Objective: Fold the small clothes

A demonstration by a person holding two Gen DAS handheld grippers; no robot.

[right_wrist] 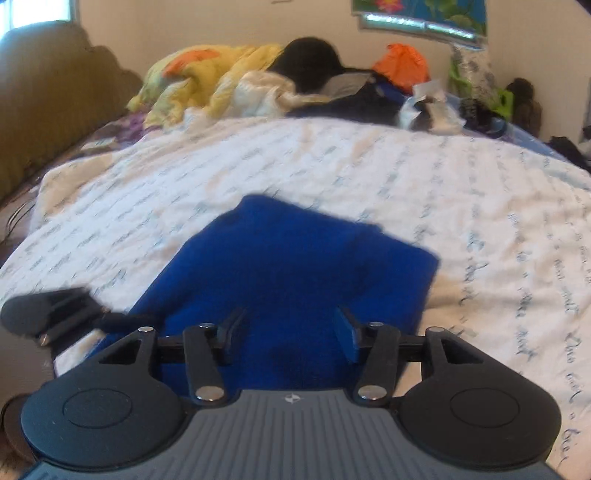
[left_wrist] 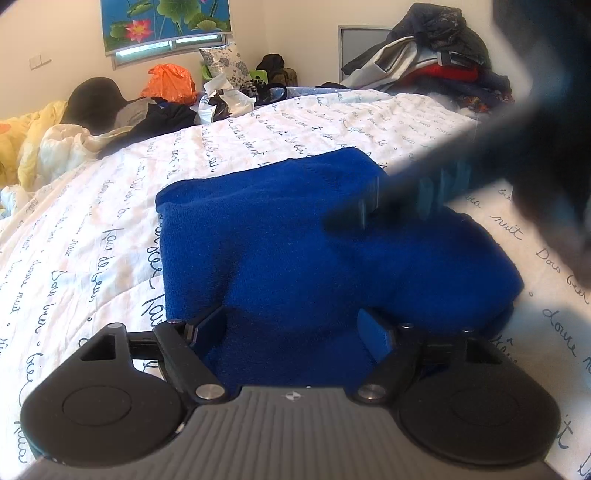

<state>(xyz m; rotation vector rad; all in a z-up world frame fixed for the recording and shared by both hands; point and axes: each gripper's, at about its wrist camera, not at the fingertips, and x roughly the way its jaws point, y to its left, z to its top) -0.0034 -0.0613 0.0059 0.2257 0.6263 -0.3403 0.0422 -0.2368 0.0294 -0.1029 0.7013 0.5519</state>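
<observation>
While the left gripper (left_wrist: 291, 328) sits low over the near edge of the blue garment (left_wrist: 295, 240), its two fingers stand spread apart with blue fleece lying between them, not pinched. The cloth rests on the white bedspread (left_wrist: 92, 229), which is printed with dark cursive script, and it lies bunched in a rough folded heap, one flap doubled over the top.

In the right wrist view the right gripper (right_wrist: 288, 332) likewise has its fingers parted, the garment (right_wrist: 295, 266) spread beneath and ahead of them; the picture is blurred, so whether the pads touch the cloth cannot be told. At the lower left of that view part of the left gripper shows at the garment's edge.

Seen from the left wrist, the right gripper (left_wrist: 369, 210) reaches in from the upper right as a dark, blurred shape, its tips down on the top of the blue heap.

Farther back, along the far side of the bed, lie a yellow quilt (right_wrist: 207, 77), a black hat (left_wrist: 94, 99), an orange bag (left_wrist: 171, 83) and a floral pillow (left_wrist: 225, 62). A pile of dark clothes (left_wrist: 432, 55) rises at the right, and a lotus-print blind (left_wrist: 166, 22) hangs on the wall.
</observation>
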